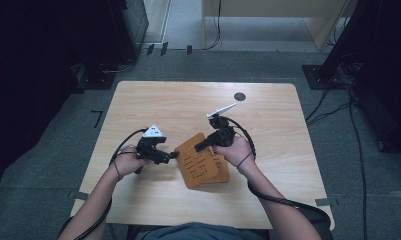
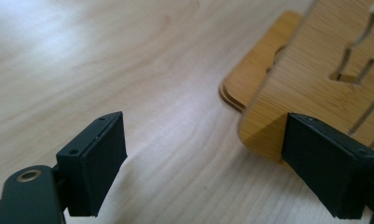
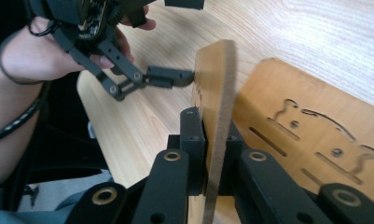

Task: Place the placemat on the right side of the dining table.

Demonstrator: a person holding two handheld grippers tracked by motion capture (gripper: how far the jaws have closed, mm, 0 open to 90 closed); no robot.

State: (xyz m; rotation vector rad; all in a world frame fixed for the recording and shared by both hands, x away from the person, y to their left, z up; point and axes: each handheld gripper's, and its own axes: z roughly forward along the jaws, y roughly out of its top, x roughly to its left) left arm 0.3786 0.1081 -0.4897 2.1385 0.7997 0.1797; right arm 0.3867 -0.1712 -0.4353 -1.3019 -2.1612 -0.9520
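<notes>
Near the tabletop's (image 1: 138, 100) front edge, my right tongs (image 3: 212, 158) clamp the upper wooden panel (image 3: 217, 88), tilted above the lower panel (image 3: 315, 116). My left tongs (image 2: 203, 158) gape at its corner, gripping nothing. The lift looks begun; steadying and setting remain.

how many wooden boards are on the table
2: one board tilted up on edge, clamped in the right gripper; the other board lying flat on the table beneath it.
</notes>
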